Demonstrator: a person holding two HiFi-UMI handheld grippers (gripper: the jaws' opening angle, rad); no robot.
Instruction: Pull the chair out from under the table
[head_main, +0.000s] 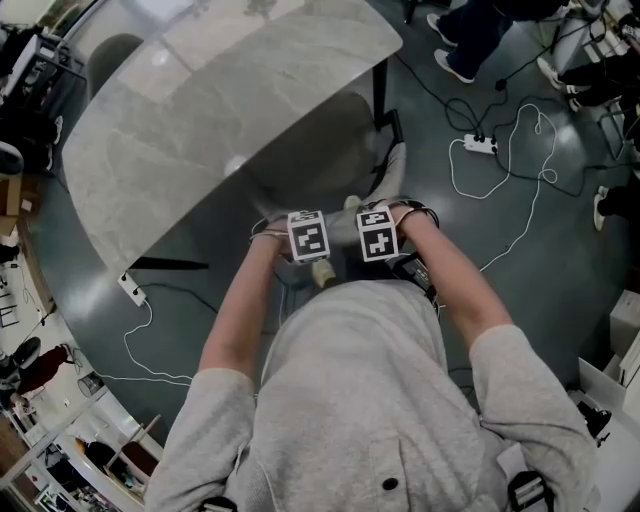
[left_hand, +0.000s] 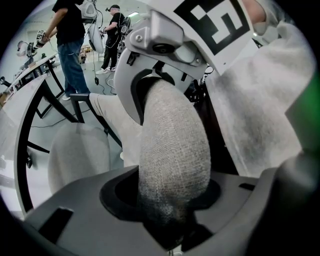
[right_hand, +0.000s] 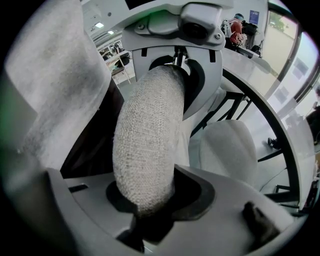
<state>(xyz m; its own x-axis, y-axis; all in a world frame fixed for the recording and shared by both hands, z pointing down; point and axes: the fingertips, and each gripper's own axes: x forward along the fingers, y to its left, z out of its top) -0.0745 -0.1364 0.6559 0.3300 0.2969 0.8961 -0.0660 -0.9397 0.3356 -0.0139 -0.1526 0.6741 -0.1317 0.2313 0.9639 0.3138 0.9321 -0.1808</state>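
Observation:
A grey fabric chair (head_main: 330, 150) stands partly under the pale marble table (head_main: 200, 110). Both grippers sit side by side on the top rim of its backrest, just in front of the person's chest. My left gripper (head_main: 305, 245) is shut on the padded rim (left_hand: 172, 150), which runs up between its jaws (left_hand: 172, 220). My right gripper (head_main: 378, 235) is shut on the same rim (right_hand: 147, 150), a hand's width to the right (right_hand: 150, 210). Each gripper view shows the other gripper clamped further along the rim. The chair seat (right_hand: 230, 145) shows below, beside black table legs.
White cables and a power strip (head_main: 480, 143) lie on the grey floor to the right. Another power strip (head_main: 133, 290) lies at the left by the table edge. People (head_main: 470, 35) stand beyond the table. Boxes (head_main: 625, 340) line the right edge.

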